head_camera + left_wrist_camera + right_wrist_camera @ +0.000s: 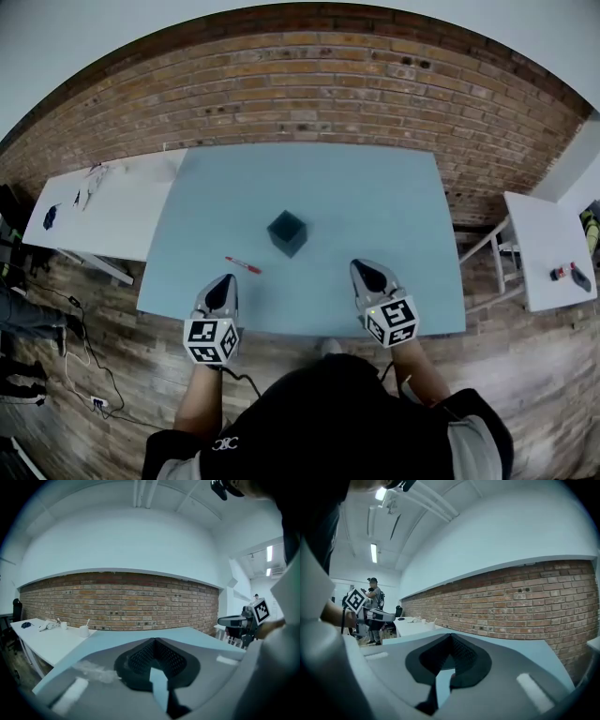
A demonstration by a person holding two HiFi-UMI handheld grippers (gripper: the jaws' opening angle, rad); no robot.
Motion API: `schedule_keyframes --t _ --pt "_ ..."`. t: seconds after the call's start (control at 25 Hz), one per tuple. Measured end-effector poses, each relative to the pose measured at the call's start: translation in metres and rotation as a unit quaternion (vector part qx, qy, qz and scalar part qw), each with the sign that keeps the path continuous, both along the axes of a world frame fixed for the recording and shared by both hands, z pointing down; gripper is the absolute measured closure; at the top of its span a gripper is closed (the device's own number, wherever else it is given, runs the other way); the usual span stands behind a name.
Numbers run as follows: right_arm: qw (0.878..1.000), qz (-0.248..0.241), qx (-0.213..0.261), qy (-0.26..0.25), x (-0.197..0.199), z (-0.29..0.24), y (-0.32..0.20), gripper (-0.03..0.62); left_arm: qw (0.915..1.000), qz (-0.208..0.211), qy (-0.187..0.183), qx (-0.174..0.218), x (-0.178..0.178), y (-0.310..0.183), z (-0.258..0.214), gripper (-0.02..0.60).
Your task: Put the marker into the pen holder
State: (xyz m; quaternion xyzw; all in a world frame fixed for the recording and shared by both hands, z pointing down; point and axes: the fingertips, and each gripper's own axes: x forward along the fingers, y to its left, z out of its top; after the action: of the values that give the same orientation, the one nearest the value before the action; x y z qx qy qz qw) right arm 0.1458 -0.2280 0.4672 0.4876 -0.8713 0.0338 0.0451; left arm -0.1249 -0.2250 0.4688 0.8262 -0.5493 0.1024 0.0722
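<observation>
The light is soft, even and a little cool. In the head view the tabletop (375,206) is evenly lit, with only faint shadows. Long ceiling lamps (373,552) shine bright in the right gripper view. The wide lens bends the brick wall (309,84) into an arc, and the corners of both gripper views go black. Close to the lens, the left gripper (154,640) and the right gripper (450,636) look soft; the wall behind is sharper.
</observation>
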Motion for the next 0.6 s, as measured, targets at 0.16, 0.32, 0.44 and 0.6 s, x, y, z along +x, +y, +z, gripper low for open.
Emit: schedule_keyframes --t 0.16,0.32,0.44,0.6 --pt "1.000 -0.015 -0.008 -0.001 0.015 0.002 -0.037 0.589 0.9999 -0.007 -0.008 -0.008 0.018 -0.033 -0.002 0.575" --pt "0.999 -0.037 -0.021 -0.007 0.020 0.005 -0.060 0.589 0.9994 -0.029 -0.011 -0.017 0.025 -0.049 0.001 0.575" --pt "0.998 -0.057 -0.033 -0.007 0.015 0.011 -0.071 0.589 0.9982 -0.049 0.000 -0.034 0.020 -0.054 0.010 0.575" --pt "0.996 -0.068 -0.053 0.000 0.004 0.024 -0.077 0.589 0.9977 -0.047 -0.009 -0.049 0.020 -0.057 0.025 0.575"
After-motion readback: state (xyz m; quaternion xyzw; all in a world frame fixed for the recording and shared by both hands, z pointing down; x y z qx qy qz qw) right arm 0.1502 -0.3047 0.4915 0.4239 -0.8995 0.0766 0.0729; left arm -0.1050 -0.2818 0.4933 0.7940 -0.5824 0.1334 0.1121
